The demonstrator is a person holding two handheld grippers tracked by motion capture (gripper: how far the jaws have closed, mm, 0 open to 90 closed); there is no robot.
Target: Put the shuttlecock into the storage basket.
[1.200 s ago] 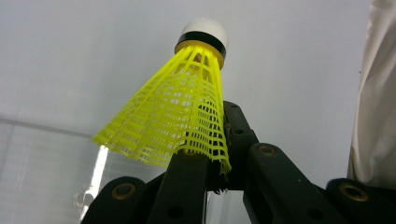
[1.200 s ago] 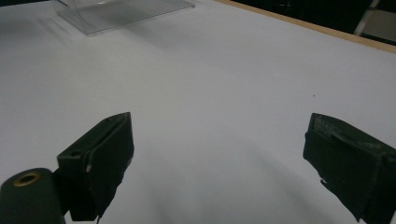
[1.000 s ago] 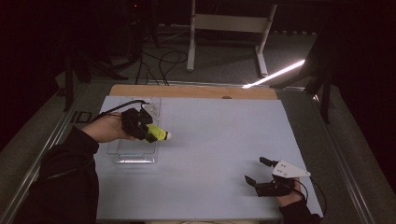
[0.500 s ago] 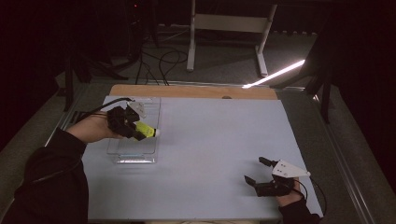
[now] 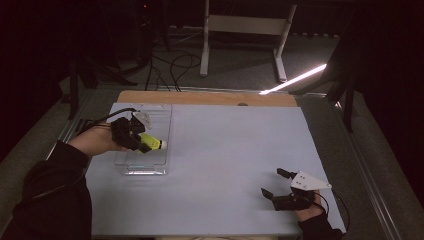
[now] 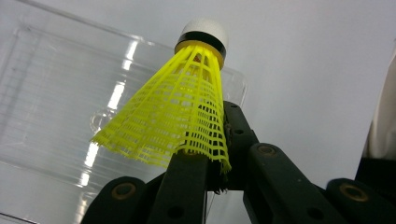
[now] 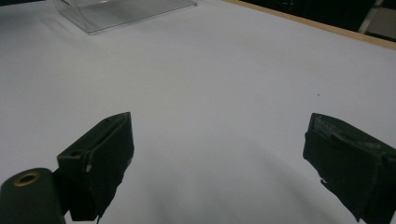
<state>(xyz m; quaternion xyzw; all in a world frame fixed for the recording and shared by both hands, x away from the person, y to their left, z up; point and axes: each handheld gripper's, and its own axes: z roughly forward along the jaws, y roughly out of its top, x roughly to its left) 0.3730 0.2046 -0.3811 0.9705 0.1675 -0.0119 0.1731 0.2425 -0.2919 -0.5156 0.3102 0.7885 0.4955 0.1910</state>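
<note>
A yellow plastic shuttlecock (image 6: pixel 187 102) with a white cork tip (image 5: pixel 152 144) is pinched by its skirt in my left gripper (image 5: pixel 137 142), which is shut on it. It hangs over a clear plastic tray (image 5: pixel 150 120) at the table's left, tip pointing right. In the left gripper view the tray (image 6: pixel 51 93) lies under and left of the shuttlecock. My right gripper (image 5: pixel 274 184) rests low at the table's front right, jaws wide open with nothing between them; its fingers (image 7: pixel 102 154) frame bare white surface.
The white table top (image 5: pixel 235 150) has a wooden strip (image 5: pixel 210 98) along its far edge. The clear tray (image 7: pixel 116 11) shows far off in the right gripper view. Beyond the table are a dark floor, cables and a white stand (image 5: pixel 245 30).
My left gripper has carried the shuttlecock leftward, from the tray's right edge to over the tray. The right gripper has stayed put.
</note>
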